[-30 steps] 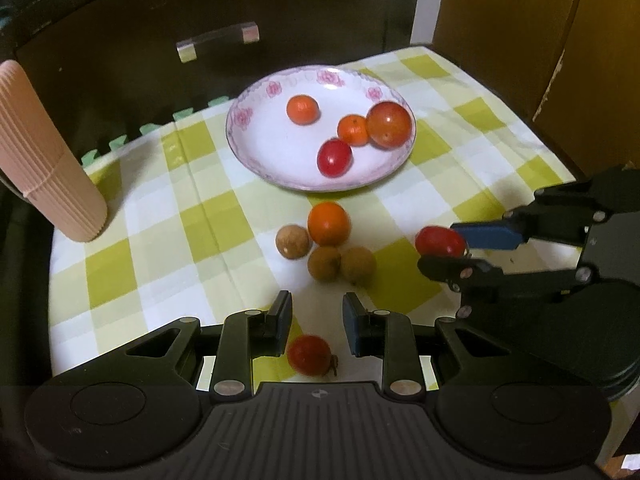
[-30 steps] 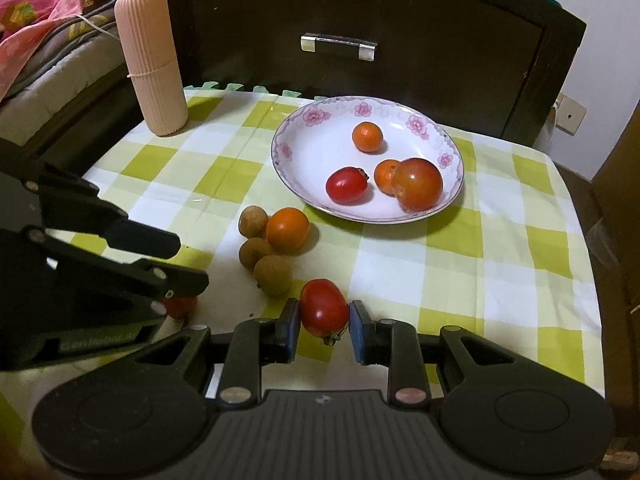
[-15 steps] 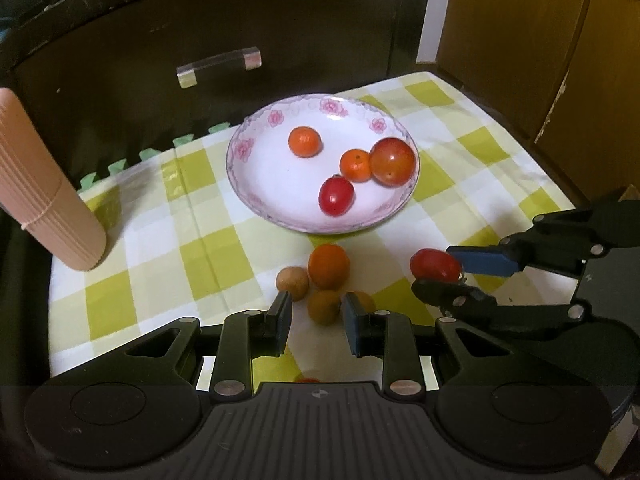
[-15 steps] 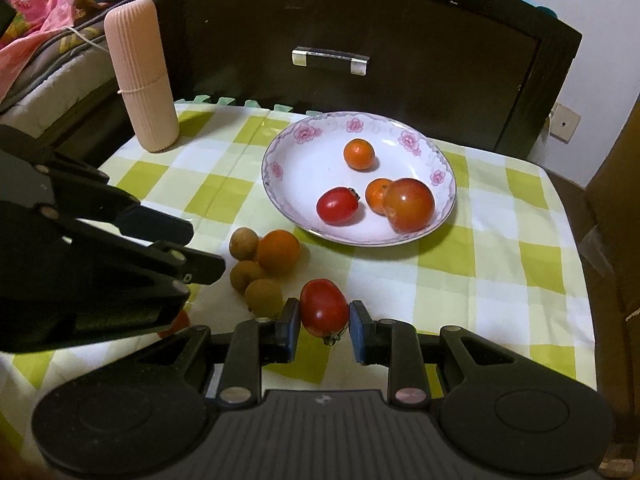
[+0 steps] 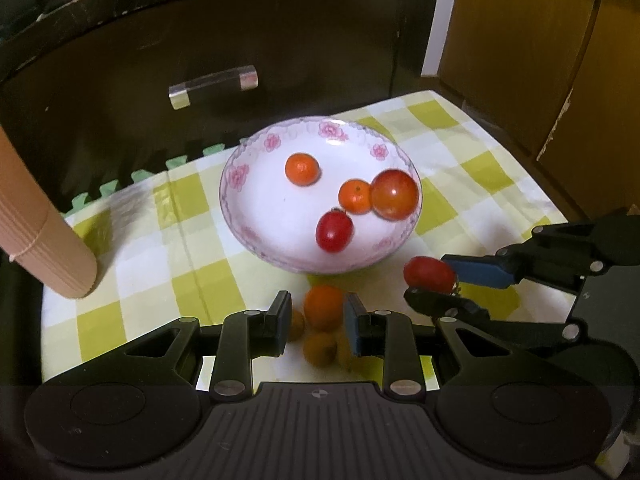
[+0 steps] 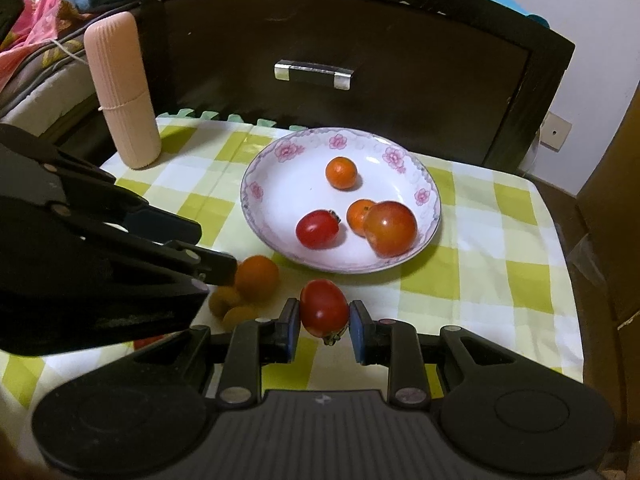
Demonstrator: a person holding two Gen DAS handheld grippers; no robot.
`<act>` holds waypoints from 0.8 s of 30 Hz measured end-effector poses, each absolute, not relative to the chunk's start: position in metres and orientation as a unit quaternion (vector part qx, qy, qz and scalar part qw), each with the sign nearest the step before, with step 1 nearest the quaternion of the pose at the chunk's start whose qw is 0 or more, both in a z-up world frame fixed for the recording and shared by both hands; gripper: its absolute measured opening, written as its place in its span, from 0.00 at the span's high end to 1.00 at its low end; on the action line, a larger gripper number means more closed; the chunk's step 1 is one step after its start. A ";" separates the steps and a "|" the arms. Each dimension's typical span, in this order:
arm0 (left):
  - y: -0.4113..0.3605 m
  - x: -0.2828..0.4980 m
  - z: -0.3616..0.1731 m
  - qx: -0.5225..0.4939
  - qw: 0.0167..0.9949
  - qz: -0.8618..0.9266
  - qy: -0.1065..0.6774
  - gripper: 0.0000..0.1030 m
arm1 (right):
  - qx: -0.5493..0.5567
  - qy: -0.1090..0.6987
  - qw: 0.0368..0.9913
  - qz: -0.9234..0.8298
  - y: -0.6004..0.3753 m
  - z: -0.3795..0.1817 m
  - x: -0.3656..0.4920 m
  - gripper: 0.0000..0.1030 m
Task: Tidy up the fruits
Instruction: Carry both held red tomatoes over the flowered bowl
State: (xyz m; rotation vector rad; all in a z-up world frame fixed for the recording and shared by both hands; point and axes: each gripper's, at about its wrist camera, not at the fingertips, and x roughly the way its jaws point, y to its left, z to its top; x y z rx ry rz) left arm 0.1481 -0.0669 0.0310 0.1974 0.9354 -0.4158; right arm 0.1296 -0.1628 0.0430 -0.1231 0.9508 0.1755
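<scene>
Right gripper (image 6: pixel 324 322) is clamped on a red tomato (image 6: pixel 323 308), both pads touching its sides, stem end down, held above the checked tablecloth (image 6: pixel 480 280) just short of the near rim of the plate (image 6: pixel 280 196). Same tomato (image 5: pixel 430 276) shows in the left wrist view between the right gripper's blue pads, just off the plate's near-right rim. Left gripper (image 5: pixel 317 318) has its fingers parted with nothing between them, hovering over the loose fruit on the cloth: an orange (image 5: pixel 323 306) in the gap line, with small brown round fruits (image 5: pixel 319 348) touching it on the near side. In the right wrist view that cluster sits just off the plate's near-left rim, orange (image 6: pixel 257 277) against brown fruits (image 6: pixel 226 300). Plate sits toward the cloth's far edge and holds two small oranges (image 6: pixel 341 172), one plum tomato (image 6: pixel 318 229) and one large tomato (image 6: pixel 391 228); the second small orange touches the large tomato. Pink ribbed cylinder (image 6: pixel 122 92) stands upright at the far-left corner of the cloth. Dark drawer front (image 6: pixel 360 40) with a handle (image 6: pixel 313 75) runs behind the far edge.
</scene>
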 end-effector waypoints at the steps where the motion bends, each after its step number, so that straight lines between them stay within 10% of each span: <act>1: -0.067 0.150 0.031 0.094 0.868 -0.199 0.446 0.65 | -0.059 0.456 0.884 0.084 -0.163 0.043 0.132 0.75; 24: -0.085 0.228 0.009 0.045 0.853 -0.210 0.475 0.64 | -0.018 0.459 0.885 0.077 -0.189 0.025 0.197 0.75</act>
